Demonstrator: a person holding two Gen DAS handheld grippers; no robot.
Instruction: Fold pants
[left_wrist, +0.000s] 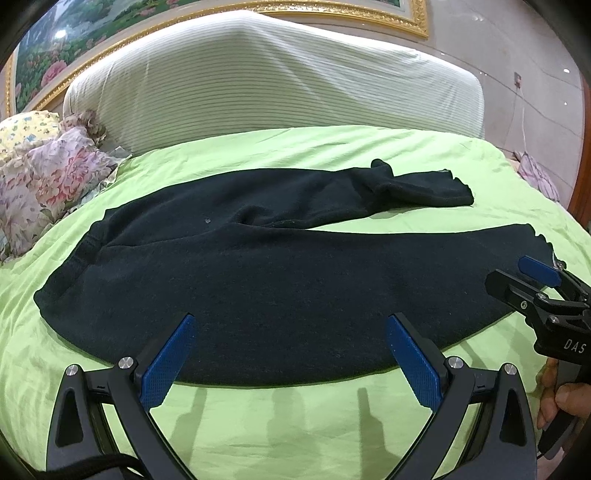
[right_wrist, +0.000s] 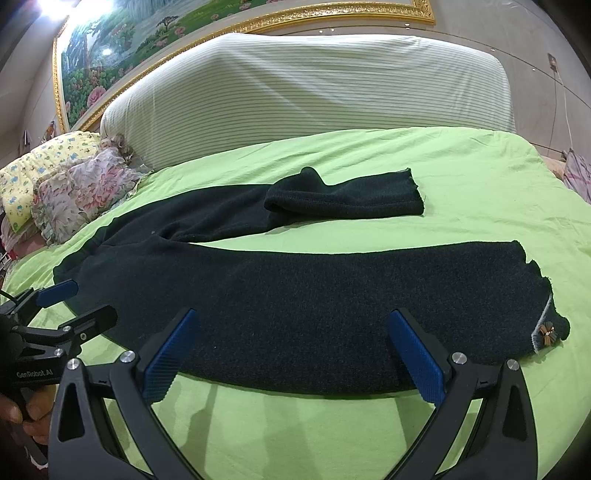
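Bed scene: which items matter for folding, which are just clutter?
Job:
- dark pants, spread flat on the green sheet
- left claw, open
- right claw, open

Lying about:
- floral pillows
- striped headboard cover
- gold-framed painting
- wall cable

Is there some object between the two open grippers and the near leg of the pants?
Nothing visible. The left gripper and right gripper both hang open at the near edge of the pants, with only green sheet below.
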